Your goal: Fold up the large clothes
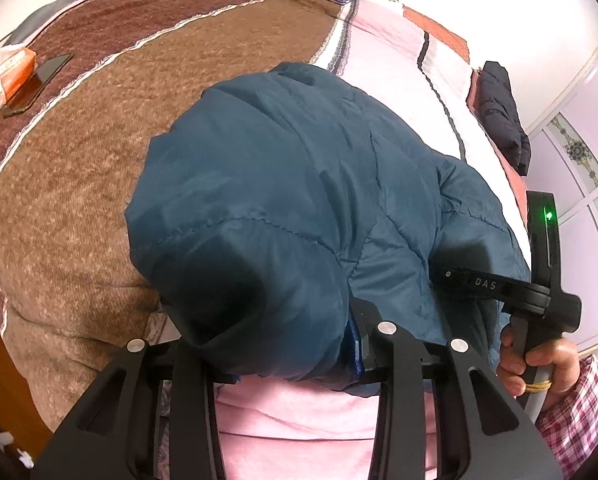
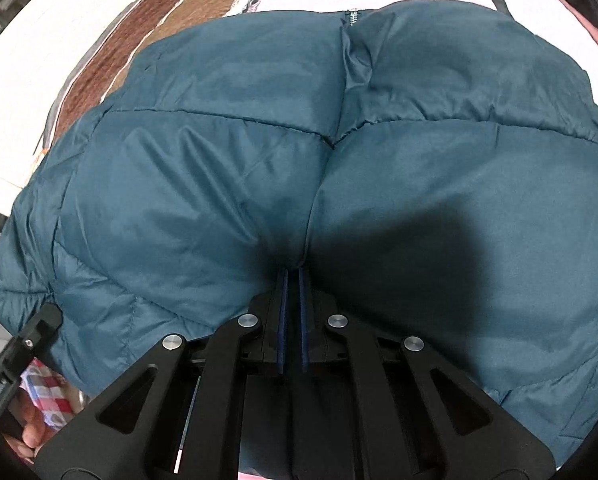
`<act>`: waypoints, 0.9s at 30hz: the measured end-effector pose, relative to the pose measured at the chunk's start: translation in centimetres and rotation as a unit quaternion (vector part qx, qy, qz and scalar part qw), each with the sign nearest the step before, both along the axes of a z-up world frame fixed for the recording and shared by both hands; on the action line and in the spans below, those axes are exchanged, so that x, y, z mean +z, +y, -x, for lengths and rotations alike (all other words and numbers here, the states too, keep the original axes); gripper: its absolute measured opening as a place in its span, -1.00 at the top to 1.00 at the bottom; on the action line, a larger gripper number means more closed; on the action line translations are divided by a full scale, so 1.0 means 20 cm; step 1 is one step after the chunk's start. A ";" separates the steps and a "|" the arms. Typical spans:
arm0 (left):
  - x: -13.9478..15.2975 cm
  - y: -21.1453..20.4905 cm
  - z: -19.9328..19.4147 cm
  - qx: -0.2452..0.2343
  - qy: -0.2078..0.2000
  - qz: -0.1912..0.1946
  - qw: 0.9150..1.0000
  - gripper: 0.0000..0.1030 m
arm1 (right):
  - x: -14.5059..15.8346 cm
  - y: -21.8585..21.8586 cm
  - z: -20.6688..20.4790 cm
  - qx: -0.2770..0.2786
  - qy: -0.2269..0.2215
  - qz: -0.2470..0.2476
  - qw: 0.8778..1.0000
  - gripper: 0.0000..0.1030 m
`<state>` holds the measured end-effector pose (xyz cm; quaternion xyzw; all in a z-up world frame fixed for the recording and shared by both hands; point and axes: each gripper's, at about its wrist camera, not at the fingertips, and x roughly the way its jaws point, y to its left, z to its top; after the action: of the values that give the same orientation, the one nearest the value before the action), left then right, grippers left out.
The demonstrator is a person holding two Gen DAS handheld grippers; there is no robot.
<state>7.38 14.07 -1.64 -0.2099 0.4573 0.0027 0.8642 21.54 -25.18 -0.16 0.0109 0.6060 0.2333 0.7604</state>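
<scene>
Teal puffer jacket point(image 1: 283, 184) bunched on a bed, gripped at its near edge by both grippers.

In the left wrist view, a wet-wipe pack point(image 1: 3, 76) and a dark phone point(image 1: 39, 82) lie at far left on the brown blanket point(image 1: 99, 168); the jacket sits between that blanket and a pink-and-white quilt point(image 1: 391, 52), with a black garment point(image 1: 503, 116) at the quilt's far right edge. The left gripper point(image 1: 295, 364) has jacket fabric bulging between its spread fingers, but whether the pads clamp it I cannot tell. To its right, a hand point(image 1: 539, 364) in a plaid sleeve holds the other tool. In the right wrist view, the right gripper point(image 2: 293, 280) has its blue-padded fingers nearly together, pinching a jacket fold near the zipper point(image 2: 353, 16) seam.
</scene>
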 end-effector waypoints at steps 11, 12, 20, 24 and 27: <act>0.02 -0.02 0.02 0.015 0.002 -0.003 1.000 0.32 | 0.05 0.07 -0.01 -0.002 -0.008 0.021 1.000 0.89; 0.02 -0.02 0.03 0.017 0.003 -0.002 1.000 0.32 | 0.07 0.06 0.01 -0.002 -0.011 0.016 1.000 0.89; 0.04 -0.03 0.04 0.022 -0.002 -0.007 1.000 0.33 | 0.28 -0.04 0.24 0.020 -0.009 -0.044 0.999 0.88; 0.04 -0.04 0.05 0.023 -0.004 -0.008 1.000 0.33 | 0.27 -0.02 0.37 0.047 -0.001 -0.029 0.998 0.88; 0.04 -0.05 0.05 0.025 -0.003 -0.010 1.000 0.33 | 0.21 0.00 0.42 0.055 0.010 -0.010 0.998 0.88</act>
<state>6.39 13.17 -0.75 -0.2125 0.4490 0.0281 0.8674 13.24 -25.10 3.97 -0.0121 0.6106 0.2806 0.7404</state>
